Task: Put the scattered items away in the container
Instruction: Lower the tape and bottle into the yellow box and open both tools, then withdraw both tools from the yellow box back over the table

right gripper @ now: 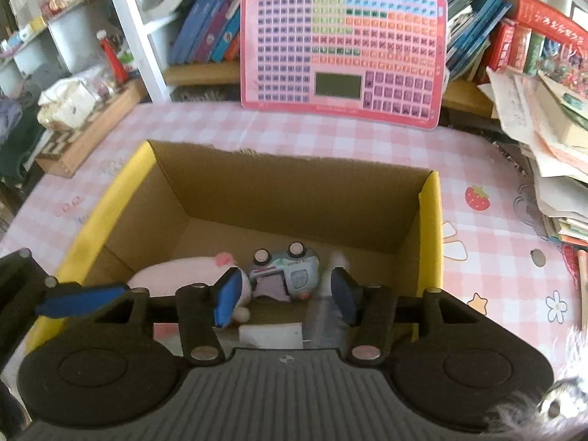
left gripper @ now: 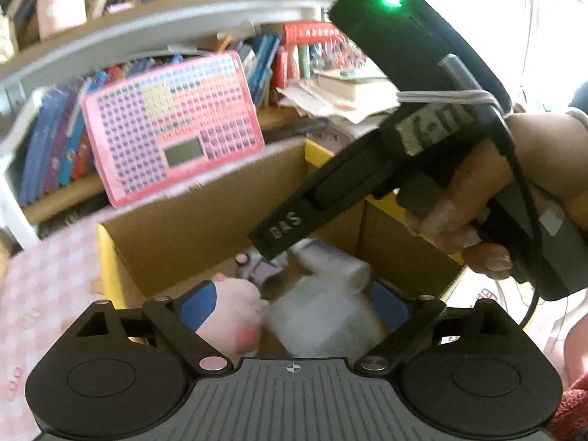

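— Where have the toys ended up?

— Down in the cardboard box [right gripper: 294, 198]: the pink plush [right gripper: 176, 272] at about nine o'clock on its floor, the toy car [right gripper: 290, 270] upside down beside it, a pale bottle [right gripper: 323, 316] at three.

— And your grippers?

— My right gripper [right gripper: 288, 296] hangs over the box, jaws parted and empty; I judge it's there to drop things in. My left gripper [left gripper: 294, 303] is spread wide, pinching nothing.

— Anything left outside?

— Only the pink keyboard toy [right gripper: 343, 55], propped at twelve o'clock against the bookshelf [right gripper: 205, 70].
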The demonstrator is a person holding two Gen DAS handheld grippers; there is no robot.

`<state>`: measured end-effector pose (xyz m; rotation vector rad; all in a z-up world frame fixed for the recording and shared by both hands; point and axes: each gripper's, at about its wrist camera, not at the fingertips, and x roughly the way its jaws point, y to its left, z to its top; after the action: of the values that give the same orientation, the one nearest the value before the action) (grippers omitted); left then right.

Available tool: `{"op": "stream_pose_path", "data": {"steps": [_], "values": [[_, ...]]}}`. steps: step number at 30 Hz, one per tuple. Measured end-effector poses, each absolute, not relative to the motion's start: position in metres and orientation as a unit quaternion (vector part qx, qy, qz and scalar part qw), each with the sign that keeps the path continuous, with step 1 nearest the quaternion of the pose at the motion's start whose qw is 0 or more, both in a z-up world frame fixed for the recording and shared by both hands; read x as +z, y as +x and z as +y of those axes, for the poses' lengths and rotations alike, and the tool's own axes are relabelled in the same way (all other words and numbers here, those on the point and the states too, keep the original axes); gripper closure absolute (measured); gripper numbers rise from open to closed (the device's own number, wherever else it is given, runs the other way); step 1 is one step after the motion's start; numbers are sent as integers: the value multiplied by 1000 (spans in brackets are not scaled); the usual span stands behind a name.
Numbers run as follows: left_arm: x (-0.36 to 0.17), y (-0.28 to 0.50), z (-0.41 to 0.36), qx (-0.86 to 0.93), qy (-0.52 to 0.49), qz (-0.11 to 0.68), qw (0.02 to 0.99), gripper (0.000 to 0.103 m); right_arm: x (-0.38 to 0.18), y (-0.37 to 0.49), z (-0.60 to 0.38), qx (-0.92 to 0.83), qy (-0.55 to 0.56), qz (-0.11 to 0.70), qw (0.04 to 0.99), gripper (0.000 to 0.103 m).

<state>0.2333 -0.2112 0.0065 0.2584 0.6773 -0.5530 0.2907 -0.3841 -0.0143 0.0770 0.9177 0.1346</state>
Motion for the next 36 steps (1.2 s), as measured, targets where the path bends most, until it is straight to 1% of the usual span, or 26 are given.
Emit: {"op": "stream_pose_path", "data": {"steps": [2,9,16,27,36], "values": [[13,224,-206,-261,120,318,904,9,-6,281,-384,63,38,429,900,41],[27,196,-176,-246,75,301,918,9,16,246,-379,56,36,402,913,40],[37,166,-144,-231,54,293,926,8,28,210,-365,45,36,386,921,39],[35,133,-98,-215,32,296,930,8,36,157,-340,-15,40,358,933,39],[26,112,-59,-197,22,314,928,8,37,115,-314,-55,51,354,932,39]]}}
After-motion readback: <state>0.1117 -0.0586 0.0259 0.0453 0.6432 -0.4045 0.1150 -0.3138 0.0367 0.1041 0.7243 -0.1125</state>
